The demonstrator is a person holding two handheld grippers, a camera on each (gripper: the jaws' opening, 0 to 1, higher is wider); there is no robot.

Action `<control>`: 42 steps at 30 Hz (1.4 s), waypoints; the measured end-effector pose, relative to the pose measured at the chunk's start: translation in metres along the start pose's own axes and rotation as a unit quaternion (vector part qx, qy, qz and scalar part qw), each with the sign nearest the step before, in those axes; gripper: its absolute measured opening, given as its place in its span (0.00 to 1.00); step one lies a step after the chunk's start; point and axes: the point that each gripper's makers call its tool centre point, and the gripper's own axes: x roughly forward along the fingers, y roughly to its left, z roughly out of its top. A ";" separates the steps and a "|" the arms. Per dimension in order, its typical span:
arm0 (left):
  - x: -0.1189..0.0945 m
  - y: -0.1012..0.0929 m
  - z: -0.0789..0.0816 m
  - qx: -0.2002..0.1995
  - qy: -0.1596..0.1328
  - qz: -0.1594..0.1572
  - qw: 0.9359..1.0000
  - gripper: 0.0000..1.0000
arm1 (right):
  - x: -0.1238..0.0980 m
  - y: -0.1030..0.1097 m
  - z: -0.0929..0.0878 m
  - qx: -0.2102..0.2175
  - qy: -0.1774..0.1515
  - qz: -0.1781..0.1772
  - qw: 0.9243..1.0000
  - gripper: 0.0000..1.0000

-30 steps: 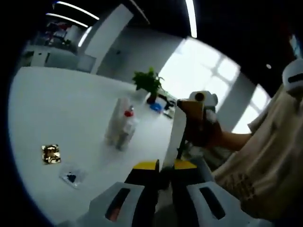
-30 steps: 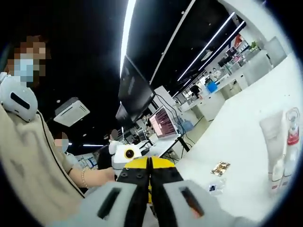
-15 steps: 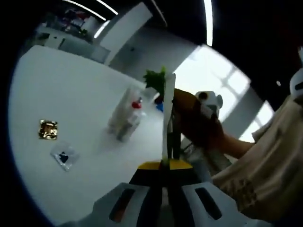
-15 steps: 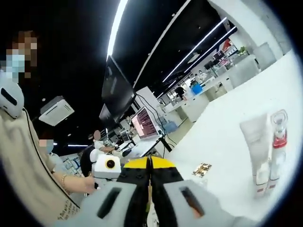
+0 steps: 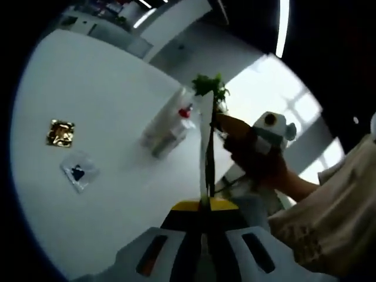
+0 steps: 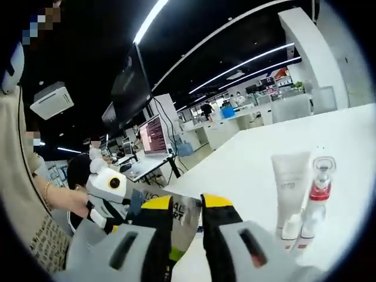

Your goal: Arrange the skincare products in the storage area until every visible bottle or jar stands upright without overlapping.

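Note:
My left gripper (image 5: 205,203) is shut on a thin silver sachet (image 5: 207,154), seen edge-on and rising from its jaws. My right gripper (image 5: 238,128), held by a hand, comes in from the right and reaches the sachet's upper end. In the right gripper view my right gripper (image 6: 187,203) stands open, with the printed silver sachet (image 6: 183,220) showing in the gap, while the left gripper (image 6: 108,192) sits at the left. On the white table (image 6: 247,158) a white tube (image 6: 291,185), a clear bottle with a red collar (image 6: 317,194) and a small dropper bottle (image 6: 291,229) stand upright together.
The same bottle group (image 5: 170,124) stands mid-table in the left gripper view. A gold sachet (image 5: 60,133) and a clear sachet with a dark spot (image 5: 78,171) lie flat to its left. A green plant (image 5: 210,87) is beyond. Desks, monitors and people fill the background.
My right gripper's jaws have gone from shut to open, with the sachet now between them. Both cameras have shifted; the sachet now stands edge-on in the left gripper view.

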 end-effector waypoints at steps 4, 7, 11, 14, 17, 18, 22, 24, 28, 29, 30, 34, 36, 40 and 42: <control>0.004 0.012 0.001 -0.017 0.005 0.002 1.000 0.00 | -0.008 -0.008 -0.002 -0.003 0.002 -0.010 1.000 0.24; 0.010 0.022 0.002 -0.028 0.010 0.007 1.000 0.00 | -0.015 -0.011 -0.004 -0.011 0.003 -0.020 1.000 0.28; 0.023 0.036 0.006 -0.056 0.017 0.016 0.998 0.00 | -0.025 -0.017 -0.010 -0.008 0.007 -0.034 0.999 0.33; 0.033 0.045 0.008 -0.068 0.023 0.020 0.997 0.00 | -0.033 -0.023 -0.016 -0.005 0.013 -0.048 0.999 0.36; 0.044 0.054 0.010 -0.084 0.033 0.026 0.996 0.00 | -0.041 -0.030 -0.020 0.001 0.015 -0.062 0.998 0.38; 0.046 0.056 0.010 -0.087 0.034 0.027 0.995 0.00 | -0.043 -0.031 -0.021 0.002 0.015 -0.065 0.998 0.38; 0.057 0.069 0.013 -0.109 0.041 0.032 0.993 0.00 | -0.055 -0.043 -0.025 0.007 0.017 -0.090 0.996 0.43; 0.061 0.073 0.014 -0.114 0.045 0.035 0.992 0.00 | -0.060 -0.048 -0.027 0.009 0.017 -0.100 0.995 0.45; 0.069 0.081 0.015 -0.130 0.051 0.039 0.989 0.00 | -0.065 -0.057 -0.029 0.013 0.018 -0.117 0.993 0.49; 0.072 0.082 0.015 -0.132 0.053 0.039 0.989 0.00 | -0.066 -0.060 -0.029 0.014 0.018 -0.121 0.992 0.50; 0.074 0.083 0.015 -0.133 0.055 0.041 0.989 0.00 | -0.067 -0.061 -0.030 0.015 0.018 -0.124 0.992 0.50; 0.081 0.092 0.014 -0.139 0.065 0.047 0.987 0.00 | -0.070 -0.066 -0.033 0.019 0.020 -0.134 0.991 0.52; 0.083 0.096 0.015 -0.147 0.068 0.049 0.986 0.00 | -0.073 -0.069 -0.035 0.022 0.021 -0.140 0.990 0.52; 0.087 0.102 0.017 -0.158 0.074 0.051 0.983 0.00 | -0.076 -0.074 -0.040 0.026 0.023 -0.149 0.988 0.54; 0.089 0.108 0.018 -0.164 0.079 0.052 0.982 0.00 | -0.079 -0.077 -0.042 0.027 0.026 -0.154 0.987 0.55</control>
